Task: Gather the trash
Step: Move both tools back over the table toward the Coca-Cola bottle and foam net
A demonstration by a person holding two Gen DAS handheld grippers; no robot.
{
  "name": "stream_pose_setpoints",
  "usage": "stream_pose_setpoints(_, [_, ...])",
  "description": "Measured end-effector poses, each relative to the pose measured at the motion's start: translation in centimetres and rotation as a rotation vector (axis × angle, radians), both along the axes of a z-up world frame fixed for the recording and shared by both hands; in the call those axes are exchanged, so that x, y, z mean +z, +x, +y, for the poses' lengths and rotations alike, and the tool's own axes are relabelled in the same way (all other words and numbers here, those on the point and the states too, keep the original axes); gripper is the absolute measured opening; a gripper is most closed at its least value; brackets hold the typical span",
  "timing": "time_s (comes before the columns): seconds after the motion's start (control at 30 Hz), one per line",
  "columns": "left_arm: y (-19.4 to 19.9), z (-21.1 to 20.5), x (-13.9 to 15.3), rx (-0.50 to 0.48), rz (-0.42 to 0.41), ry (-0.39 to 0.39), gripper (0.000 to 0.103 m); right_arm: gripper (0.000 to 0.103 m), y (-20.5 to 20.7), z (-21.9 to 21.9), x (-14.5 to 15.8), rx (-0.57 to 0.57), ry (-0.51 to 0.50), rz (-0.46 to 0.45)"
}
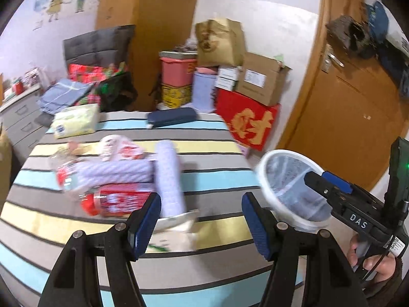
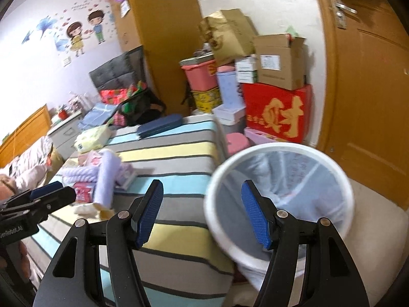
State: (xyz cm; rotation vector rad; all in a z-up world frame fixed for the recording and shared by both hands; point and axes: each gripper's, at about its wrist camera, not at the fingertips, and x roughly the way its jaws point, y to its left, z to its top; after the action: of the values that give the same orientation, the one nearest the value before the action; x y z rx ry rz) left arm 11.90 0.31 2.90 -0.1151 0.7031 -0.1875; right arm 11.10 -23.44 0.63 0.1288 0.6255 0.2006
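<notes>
A pile of trash lies on the striped bed [image 1: 217,186]: a red can [image 1: 112,202], lilac rolled packs [image 1: 168,179], a red-and-white wrapper [image 1: 120,148] and white paper scraps [image 1: 179,227]. The pile also shows in the right wrist view [image 2: 102,179]. My left gripper [image 1: 202,220] is open and empty just in front of the pile. A white bin with a clear liner [image 2: 281,194] stands on the floor beside the bed, also in the left wrist view [image 1: 291,189]. My right gripper [image 2: 202,212] is open and empty above the bin's near rim.
A tissue pack [image 1: 76,120] and a dark blue case [image 1: 171,116] lie farther up the bed. Stacked boxes, a red box [image 2: 278,112] and a pink bin [image 2: 202,74] stand against the wall. A wooden door [image 2: 365,89] is at the right.
</notes>
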Motion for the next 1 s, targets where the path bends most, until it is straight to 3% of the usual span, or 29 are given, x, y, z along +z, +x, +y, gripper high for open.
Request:
stream_pose_setpoints(0.47, [-0.7,11.8,-0.9,0.218,0.022,-0.03,0.066,0.065,1.5,7.2,-0.8,0.156,-0.02,0.046])
stream_pose_setpoints(0.7, [0.4,16.2,-2.1,0.282,0.057,-0.059,0.066,0.065,2.8,10.6,-1.5,0.242,-0.035,0.081])
stream_pose_setpoints(1.0, [4.1,19.7,-3.1,0.318,0.093,-0.103,0.069,0.062,3.8,12.5,-2.6,0.259,-0.024,0.132])
